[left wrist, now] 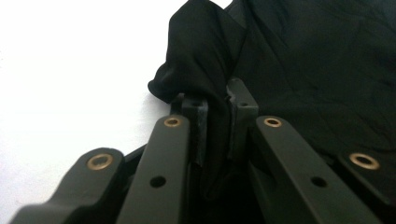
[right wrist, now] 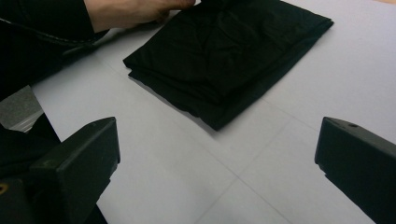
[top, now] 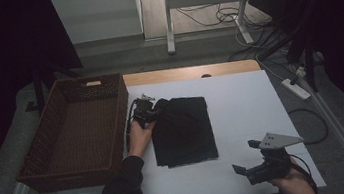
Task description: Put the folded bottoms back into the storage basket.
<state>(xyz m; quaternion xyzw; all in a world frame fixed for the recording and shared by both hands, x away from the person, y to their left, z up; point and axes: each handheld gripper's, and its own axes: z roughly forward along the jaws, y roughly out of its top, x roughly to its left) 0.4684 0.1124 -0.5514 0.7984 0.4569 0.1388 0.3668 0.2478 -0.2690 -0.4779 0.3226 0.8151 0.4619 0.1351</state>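
We see a folded black fabric garment (top: 183,131) lying flat on the white table surface (top: 241,103), roughly at its middle, just right of the brown woven wicker basket (top: 76,132) at the table's left edge. The left gripper (top: 154,110) sits at the garment's far left corner, its jaws clamped together on a bunched fold of the cloth (left wrist: 196,65). The right gripper (top: 248,156) hangs over the near right part of the table, well apart from the garment, its jaws standing wide apart with nothing between them. We judge the folding to be done: the cloth is a neat layered rectangle (right wrist: 224,60). What seems left is lifting it and setting it in the basket, which holds nothing yet.
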